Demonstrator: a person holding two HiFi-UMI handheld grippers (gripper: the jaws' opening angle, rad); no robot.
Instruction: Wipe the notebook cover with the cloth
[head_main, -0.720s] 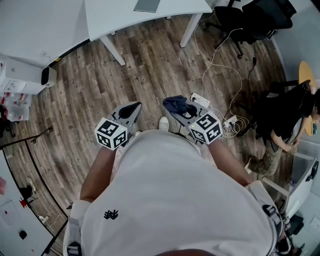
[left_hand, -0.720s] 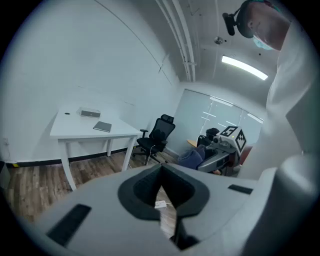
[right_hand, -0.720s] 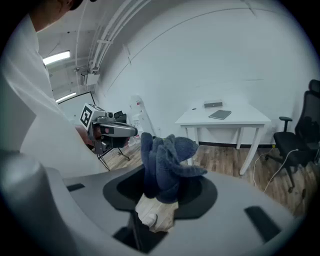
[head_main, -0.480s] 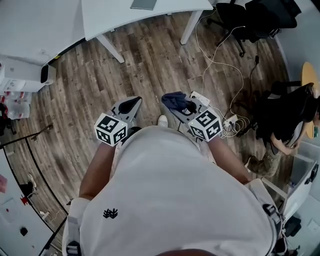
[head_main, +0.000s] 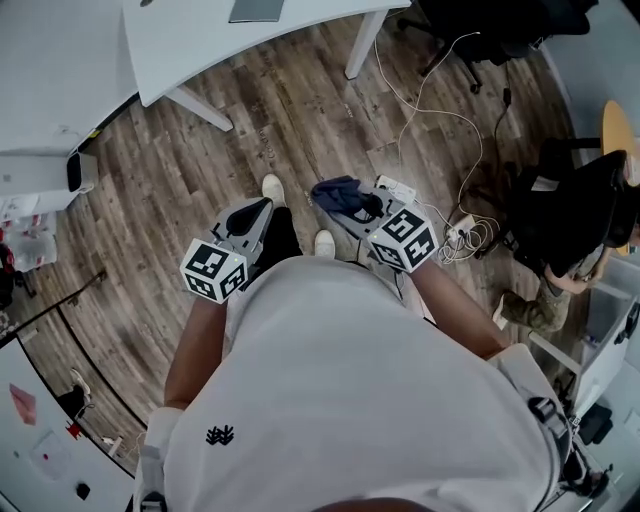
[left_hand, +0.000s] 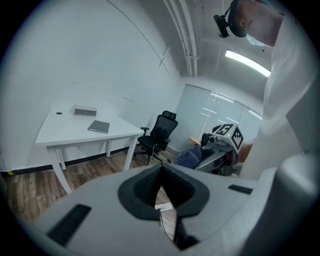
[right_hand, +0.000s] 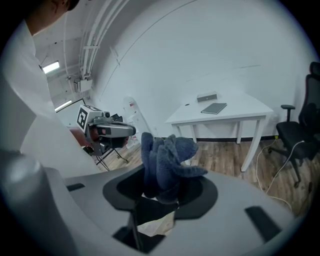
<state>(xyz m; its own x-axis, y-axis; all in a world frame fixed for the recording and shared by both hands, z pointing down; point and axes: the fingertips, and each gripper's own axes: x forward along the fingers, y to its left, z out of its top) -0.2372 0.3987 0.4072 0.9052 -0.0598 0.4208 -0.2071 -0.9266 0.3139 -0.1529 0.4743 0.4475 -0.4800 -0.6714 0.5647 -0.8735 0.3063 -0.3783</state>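
Above the wooden floor (head_main: 300, 110), the left hand-held gripper (head_main: 262, 206) at 11 o'clock is pressed together, empty, the grey notebook (head_main: 255, 9) lies far off at 12 o'clock on the white worktop (head_main: 190, 40), and the right hand-held gripper (right_hand: 160, 187) at 1 o'clock pinches the blue cloth (right_hand: 167, 157).

The person wears a white short-sleeved T-shirt (head_main: 350, 400) with a small black logo (head_main: 221, 434) on its left side. Beyond the T-shirt's front edge show a dark trouser leg (head_main: 282, 232) and white shoes (head_main: 272, 186). The left gripper (head_main: 258, 210) and right gripper (head_main: 350, 208) have pale grey bodies with black lining inside the jaws. Each carries a cube (head_main: 213, 270) of black-and-white square markers beside the T-shirt
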